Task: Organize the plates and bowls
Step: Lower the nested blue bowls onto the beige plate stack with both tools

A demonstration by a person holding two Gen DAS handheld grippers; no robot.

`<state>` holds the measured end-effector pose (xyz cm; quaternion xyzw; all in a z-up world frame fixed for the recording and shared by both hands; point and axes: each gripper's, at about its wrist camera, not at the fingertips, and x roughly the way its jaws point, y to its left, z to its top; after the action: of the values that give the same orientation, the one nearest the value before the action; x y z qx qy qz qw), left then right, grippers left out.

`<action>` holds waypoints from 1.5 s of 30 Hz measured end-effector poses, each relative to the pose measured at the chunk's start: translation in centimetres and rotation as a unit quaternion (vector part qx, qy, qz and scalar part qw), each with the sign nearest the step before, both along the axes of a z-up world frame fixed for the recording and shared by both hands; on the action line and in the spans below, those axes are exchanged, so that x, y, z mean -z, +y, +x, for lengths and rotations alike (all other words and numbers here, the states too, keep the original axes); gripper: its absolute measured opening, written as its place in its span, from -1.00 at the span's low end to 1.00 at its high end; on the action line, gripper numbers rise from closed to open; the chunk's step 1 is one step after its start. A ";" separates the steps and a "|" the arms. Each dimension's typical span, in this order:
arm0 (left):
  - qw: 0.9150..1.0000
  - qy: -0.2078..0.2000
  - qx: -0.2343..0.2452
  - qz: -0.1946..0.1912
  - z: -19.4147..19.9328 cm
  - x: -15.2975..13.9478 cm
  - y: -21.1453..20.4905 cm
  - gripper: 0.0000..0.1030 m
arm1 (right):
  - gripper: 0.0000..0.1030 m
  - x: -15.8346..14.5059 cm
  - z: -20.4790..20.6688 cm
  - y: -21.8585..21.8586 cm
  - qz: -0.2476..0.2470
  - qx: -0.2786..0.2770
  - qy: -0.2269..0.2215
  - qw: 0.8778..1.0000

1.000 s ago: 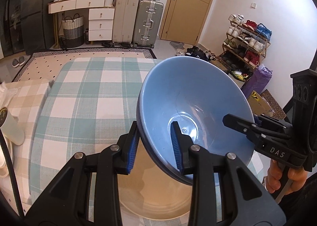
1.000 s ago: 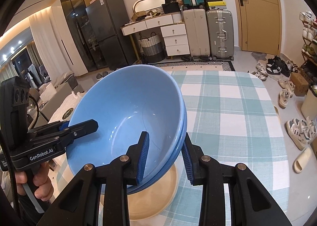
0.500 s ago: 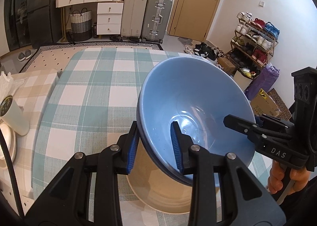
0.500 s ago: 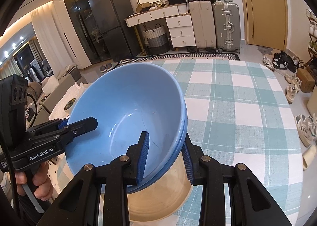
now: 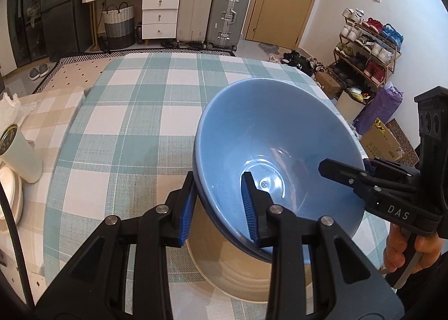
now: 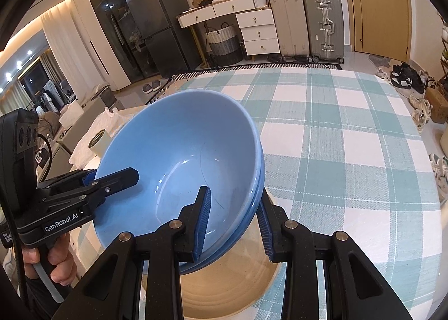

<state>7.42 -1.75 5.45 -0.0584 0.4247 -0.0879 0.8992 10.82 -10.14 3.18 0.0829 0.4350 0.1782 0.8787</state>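
The left tongs (image 5: 218, 208) and right tongs (image 6: 233, 219) each pinch opposite rims of two nested glossy blue ceramic bowls (image 5: 277, 152), held tilted just above a round beige ridged plate (image 6: 229, 289). The plate lies on the green-and-white checked table (image 5: 134, 123). The stacking step looks under way; next the bowls likely need levelling and setting centred on the plate before release.
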 end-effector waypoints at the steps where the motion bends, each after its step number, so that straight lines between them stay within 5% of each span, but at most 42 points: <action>1: 1.000 0.002 0.000 0.000 0.1 0.2 0.0 -0.45 | -0.36 0.1 0.1 0.0 -0.001 0.000 0.002 1.000; 29: 1.000 0.014 0.014 0.002 1.1 2.1 -0.1 -0.40 | -0.34 1.3 0.9 -0.1 -0.006 -0.008 0.018 1.000; 32: 1.000 0.008 0.019 0.004 0.9 2.0 -0.2 -0.23 | -0.33 1.3 0.9 -0.1 -0.009 -0.008 0.017 1.000; 36: 0.999 -0.021 0.033 -0.001 0.0 1.5 0.0 0.42 | 0.01 1.0 0.4 -0.2 -0.023 -0.001 0.001 1.000; 45: 0.995 -0.093 0.032 -0.010 -2.4 0.5 2.3 0.58 | 0.74 -0.1 -1.2 -1.7 -0.008 -0.024 -0.051 0.998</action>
<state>4.99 0.53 4.93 -0.0450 0.3401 -0.1258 0.9309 9.67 -11.82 3.28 0.0559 0.3931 0.1998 0.8958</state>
